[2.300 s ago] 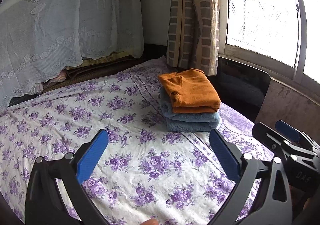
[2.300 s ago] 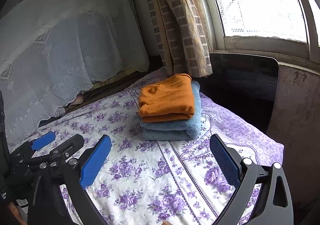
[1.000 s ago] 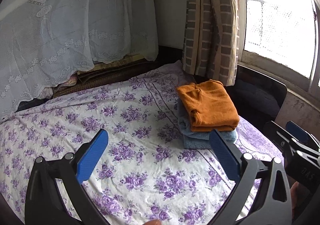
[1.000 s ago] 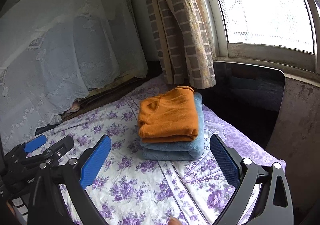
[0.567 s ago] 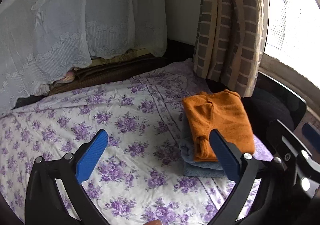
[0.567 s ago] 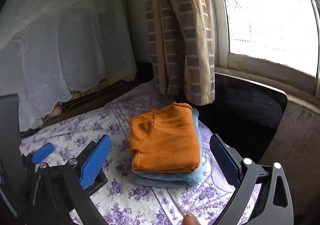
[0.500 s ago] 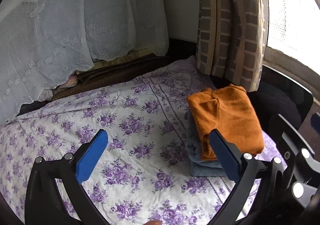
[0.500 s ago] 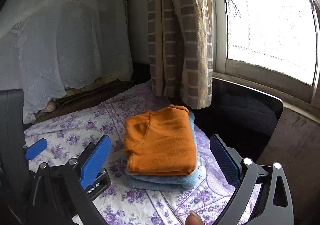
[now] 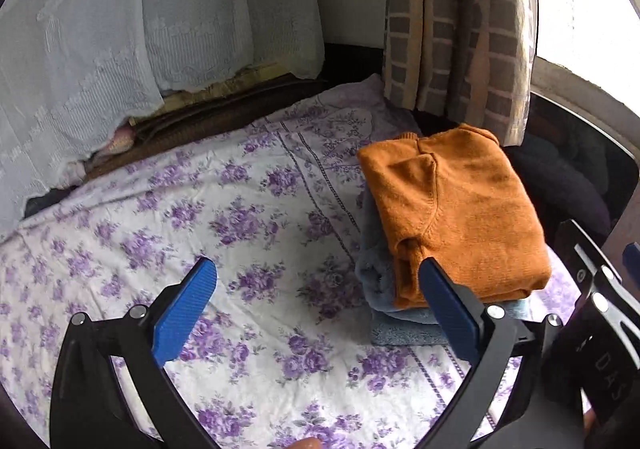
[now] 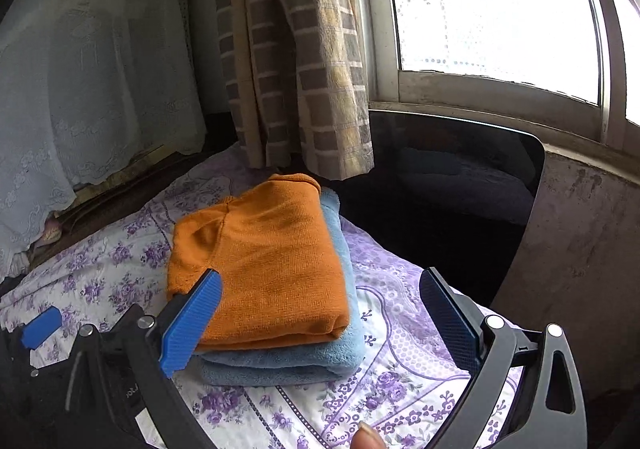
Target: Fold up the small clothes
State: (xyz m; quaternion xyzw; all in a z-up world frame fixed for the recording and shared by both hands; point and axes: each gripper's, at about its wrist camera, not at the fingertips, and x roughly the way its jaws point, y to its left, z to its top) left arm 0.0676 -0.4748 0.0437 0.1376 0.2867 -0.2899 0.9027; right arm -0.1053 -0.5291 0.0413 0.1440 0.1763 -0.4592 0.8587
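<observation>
— Where is the clothing from where you hold the tools?

— The folded orange sweater (image 10: 260,265) lies on top of a folded light blue towel (image 10: 308,365), the two stacked on my bedsheet (image 9: 248,217) with its purple flowers. Seen along my right gripper (image 10: 320,313), the stack sits ahead and left of centre: my left blue pad (image 10: 192,325) overlaps the near left corner of the sweater in the picture, while the other pad stands off to the right over bare sheet. Whether that pad touches the cloth I cannot tell.

— And your other tool?

— Along my left gripper (image 9: 316,309) the stack lies to the right. The sweater (image 9: 452,213) and the towel (image 9: 392,313) under it are just behind my right-hand pad, which covers the stack's near edge in that view. The gap between the pads looks onto flowered sheet only.

— What do the tools have hold of?

— Nothing. Both are spread wide, pads far apart, no cloth between them. The body of my right gripper (image 9: 592,313) shows at the right edge of the left view, close beside the stack.

— What surrounds it?

— A checked curtain (image 10: 296,61) hangs behind the stack, a window (image 10: 492,1) to its right, a white lace drape (image 9: 132,21) along the far side of the bed.
</observation>
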